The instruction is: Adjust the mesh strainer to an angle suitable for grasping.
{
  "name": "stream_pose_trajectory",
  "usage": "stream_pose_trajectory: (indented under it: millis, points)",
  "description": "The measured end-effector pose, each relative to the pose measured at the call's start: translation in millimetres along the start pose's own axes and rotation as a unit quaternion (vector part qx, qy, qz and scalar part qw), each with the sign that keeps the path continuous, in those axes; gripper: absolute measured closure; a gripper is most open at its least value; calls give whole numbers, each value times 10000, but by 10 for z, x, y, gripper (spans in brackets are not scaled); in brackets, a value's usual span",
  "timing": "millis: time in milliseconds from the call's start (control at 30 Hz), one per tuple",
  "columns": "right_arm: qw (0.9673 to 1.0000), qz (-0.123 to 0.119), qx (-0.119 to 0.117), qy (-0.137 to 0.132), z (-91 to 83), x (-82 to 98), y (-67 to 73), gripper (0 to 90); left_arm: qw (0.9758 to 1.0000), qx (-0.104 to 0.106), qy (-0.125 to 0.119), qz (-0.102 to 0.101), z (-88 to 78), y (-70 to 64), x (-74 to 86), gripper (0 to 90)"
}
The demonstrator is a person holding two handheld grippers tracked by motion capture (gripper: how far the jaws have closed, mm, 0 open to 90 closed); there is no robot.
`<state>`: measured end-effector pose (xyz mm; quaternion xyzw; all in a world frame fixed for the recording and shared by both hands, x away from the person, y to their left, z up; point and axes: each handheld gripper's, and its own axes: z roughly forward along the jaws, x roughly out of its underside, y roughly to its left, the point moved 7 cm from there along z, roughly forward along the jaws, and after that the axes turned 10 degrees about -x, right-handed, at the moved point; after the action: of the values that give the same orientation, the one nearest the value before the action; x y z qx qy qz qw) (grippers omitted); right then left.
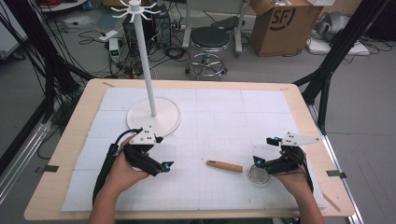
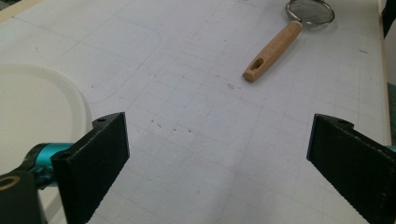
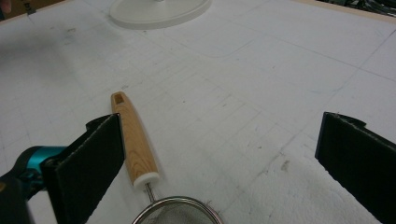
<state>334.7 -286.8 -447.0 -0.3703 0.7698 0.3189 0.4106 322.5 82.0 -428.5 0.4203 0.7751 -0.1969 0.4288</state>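
A small mesh strainer (image 1: 258, 175) with a wooden handle (image 1: 225, 165) lies flat on the white mat at the front right. My right gripper (image 1: 265, 150) hovers over its mesh end, jaws wide apart. In the right gripper view the handle (image 3: 133, 140) lies beside the left jaw and the mesh rim (image 3: 175, 212) sits low between the jaws, untouched by the right gripper (image 3: 219, 163). My left gripper (image 1: 162, 151) is open and empty at the front left. In the left gripper view the left gripper (image 2: 217, 163) faces the strainer (image 2: 273, 51) from well back.
A white stand with a round base (image 1: 154, 116) and a tall pole (image 1: 145, 60) topped with hooks rises at the back left of the mat, just beyond my left hand; its base (image 2: 32, 107) lies by my left jaw. A stool (image 1: 210, 39) and a cardboard box (image 1: 285, 23) stand past the table.
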Motion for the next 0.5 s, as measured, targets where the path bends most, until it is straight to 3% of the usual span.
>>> stream_pose_trajectory:
  millis: [233,500]
  points:
    - [10000,6,12,17,19,5,-13,5,9998,28,-204,18,-17,-9,-38,16]
    - [10000,-7,-14,80,14,22,-2,5,9998,-54,-189,-29,4,63,-20,16]
